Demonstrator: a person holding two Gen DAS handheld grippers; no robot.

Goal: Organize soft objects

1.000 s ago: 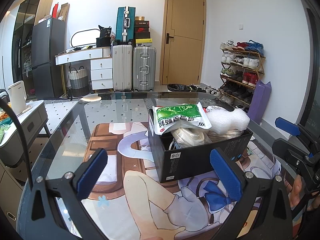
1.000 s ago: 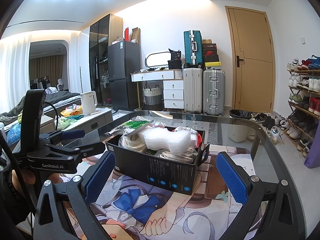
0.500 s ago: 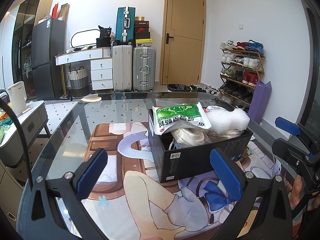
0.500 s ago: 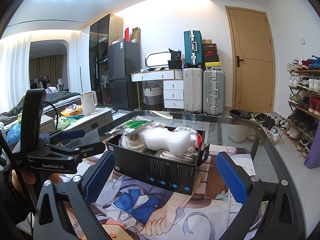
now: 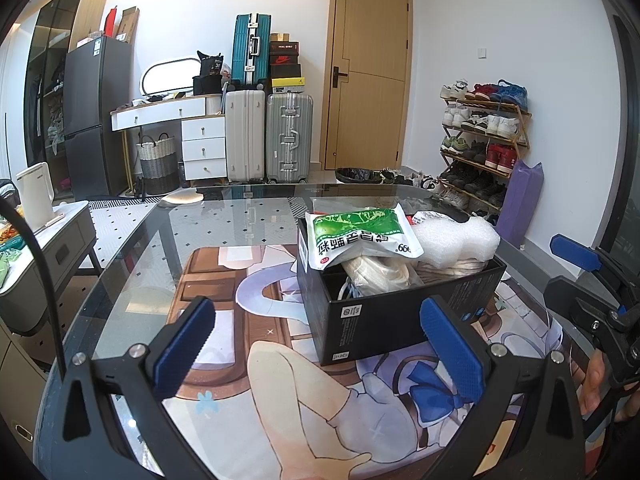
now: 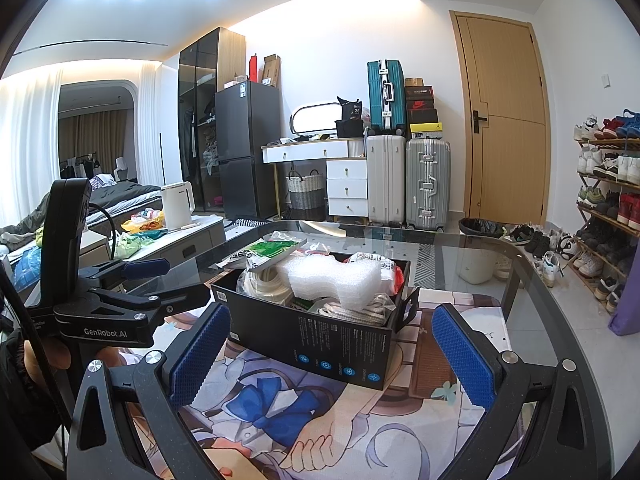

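A black cardboard box (image 5: 384, 320) (image 6: 320, 344) stands on an anime-print mat (image 5: 280, 380) on a glass table. It holds soft items: a green-and-white bag (image 5: 360, 236) (image 6: 272, 250) on top, white foam wrap (image 5: 456, 240) (image 6: 332, 280) and coiled white cord (image 5: 376, 276) (image 6: 260, 280). My left gripper (image 5: 320, 344) is open and empty, just in front of the box. My right gripper (image 6: 332, 356) is open and empty, also close before the box; it also shows at the right edge of the left wrist view (image 5: 592, 292).
The glass table's (image 5: 224, 224) edge curves round the mat. A side table with a white kettle (image 6: 176, 204) stands to the left. Suitcases (image 5: 268, 136), a drawer unit, a fridge, a door and a shoe rack (image 5: 480, 144) line the room beyond.
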